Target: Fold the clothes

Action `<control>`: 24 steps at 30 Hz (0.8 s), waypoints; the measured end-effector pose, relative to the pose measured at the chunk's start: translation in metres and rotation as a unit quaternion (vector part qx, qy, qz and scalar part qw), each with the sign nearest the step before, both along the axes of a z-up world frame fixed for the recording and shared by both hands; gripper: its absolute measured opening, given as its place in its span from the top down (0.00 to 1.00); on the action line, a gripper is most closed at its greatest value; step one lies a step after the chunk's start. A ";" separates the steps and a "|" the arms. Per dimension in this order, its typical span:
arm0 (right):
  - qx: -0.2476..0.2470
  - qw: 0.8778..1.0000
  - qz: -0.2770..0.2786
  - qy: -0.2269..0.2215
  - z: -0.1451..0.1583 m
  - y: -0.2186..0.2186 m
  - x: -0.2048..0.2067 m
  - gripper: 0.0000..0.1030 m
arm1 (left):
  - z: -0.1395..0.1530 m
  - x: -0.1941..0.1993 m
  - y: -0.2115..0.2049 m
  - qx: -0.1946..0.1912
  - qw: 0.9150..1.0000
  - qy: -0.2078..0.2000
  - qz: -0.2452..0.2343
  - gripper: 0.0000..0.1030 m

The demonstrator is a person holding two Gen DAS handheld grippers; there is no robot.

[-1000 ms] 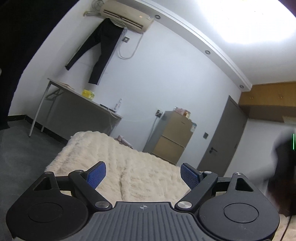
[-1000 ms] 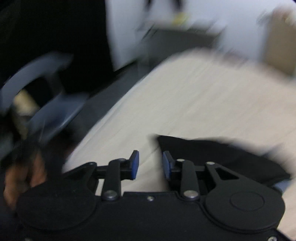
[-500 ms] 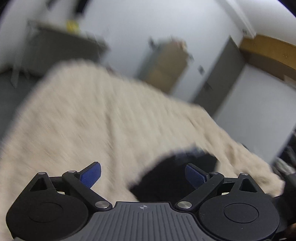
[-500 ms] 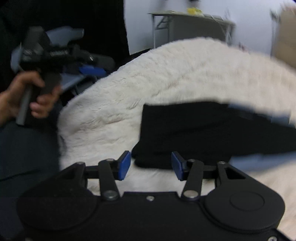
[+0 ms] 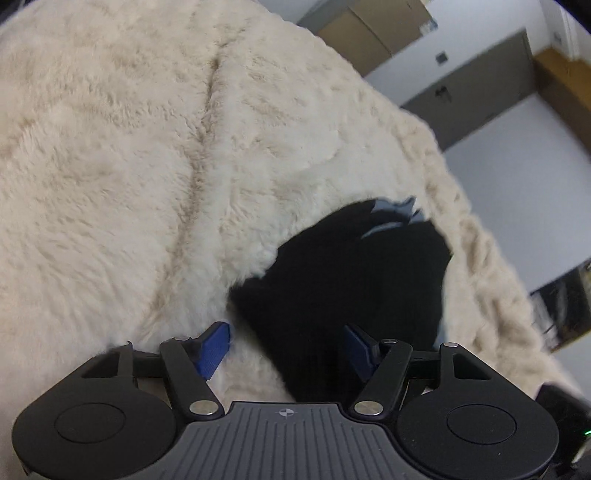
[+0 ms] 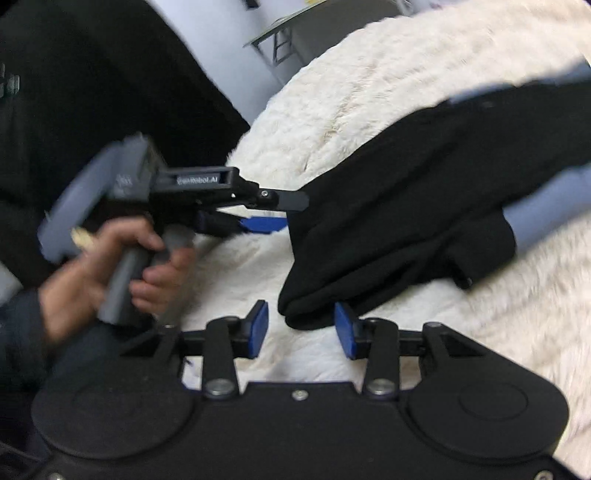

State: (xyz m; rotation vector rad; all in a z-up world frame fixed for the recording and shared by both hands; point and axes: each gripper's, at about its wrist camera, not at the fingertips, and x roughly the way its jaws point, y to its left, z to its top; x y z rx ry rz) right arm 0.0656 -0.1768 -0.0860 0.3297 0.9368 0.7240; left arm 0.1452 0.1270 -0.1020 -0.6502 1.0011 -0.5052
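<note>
A black garment with pale blue trim lies bunched on a cream fluffy blanket. My left gripper is open, low over the blanket, with the garment's near edge between its blue pads. In the right wrist view the same garment lies ahead, its near corner between the pads of my open right gripper. The left gripper also shows there, held in a hand, at the garment's left edge.
A grey door and a brown cabinet stand beyond the bed. A metal-legged table stands by the far wall. The person's dark clothing fills the left of the right wrist view.
My left gripper has tipped down from facing the room to the blanket and moved onto the garment's edge. My right gripper has opened wider and closed in on the garment's corner.
</note>
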 end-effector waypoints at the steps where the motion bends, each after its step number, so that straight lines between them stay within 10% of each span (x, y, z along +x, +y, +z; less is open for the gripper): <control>1: 0.015 1.000 -0.012 0.011 -0.002 -0.004 0.002 0.62 | -0.001 0.002 -0.001 -0.003 1.000 -0.001 -0.001 0.50; 4: 0.076 0.995 -0.051 0.042 -0.011 -0.011 0.012 0.62 | -0.002 0.011 -0.007 0.006 1.000 -0.004 -0.006 0.88; 7: 0.078 0.994 -0.061 0.050 -0.013 -0.005 0.016 0.98 | 0.013 0.010 -0.001 0.002 1.000 -0.020 -0.019 0.91; 12: 0.088 0.996 -0.031 -0.013 0.017 0.023 0.009 0.98 | 0.076 0.031 0.033 0.002 0.996 -0.081 -0.048 0.91; 19: -0.061 0.987 0.095 -0.115 0.032 0.084 -0.010 0.82 | 0.033 0.088 0.081 0.065 0.997 0.035 -0.007 0.51; 24: -0.158 0.943 0.156 -0.250 0.048 0.123 -0.018 0.64 | 0.001 0.064 0.109 -0.089 0.994 -0.002 0.066 0.46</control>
